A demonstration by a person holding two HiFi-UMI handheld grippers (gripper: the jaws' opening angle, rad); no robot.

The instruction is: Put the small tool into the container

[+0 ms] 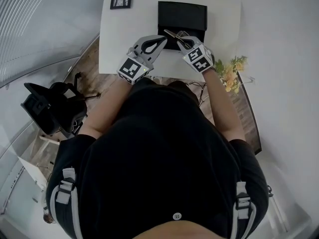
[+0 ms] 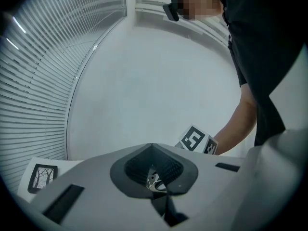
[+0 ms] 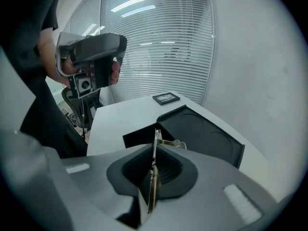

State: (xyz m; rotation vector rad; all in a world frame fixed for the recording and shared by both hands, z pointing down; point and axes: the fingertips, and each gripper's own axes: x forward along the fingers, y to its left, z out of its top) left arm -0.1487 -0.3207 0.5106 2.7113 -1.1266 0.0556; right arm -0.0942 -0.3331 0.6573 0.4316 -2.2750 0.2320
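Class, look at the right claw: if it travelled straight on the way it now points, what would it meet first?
Probably the black tray, just beyond the metal tool it grips; depth is hard to judge.

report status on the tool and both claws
Right claw shut on small tool, over black tray. Left claw shut, close beside it. Tool not in tray yet; nothing blocking.

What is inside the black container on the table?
Nothing shows in the black container: its round recesses look bare. The right gripper, holding the small tool, hides its near edge.
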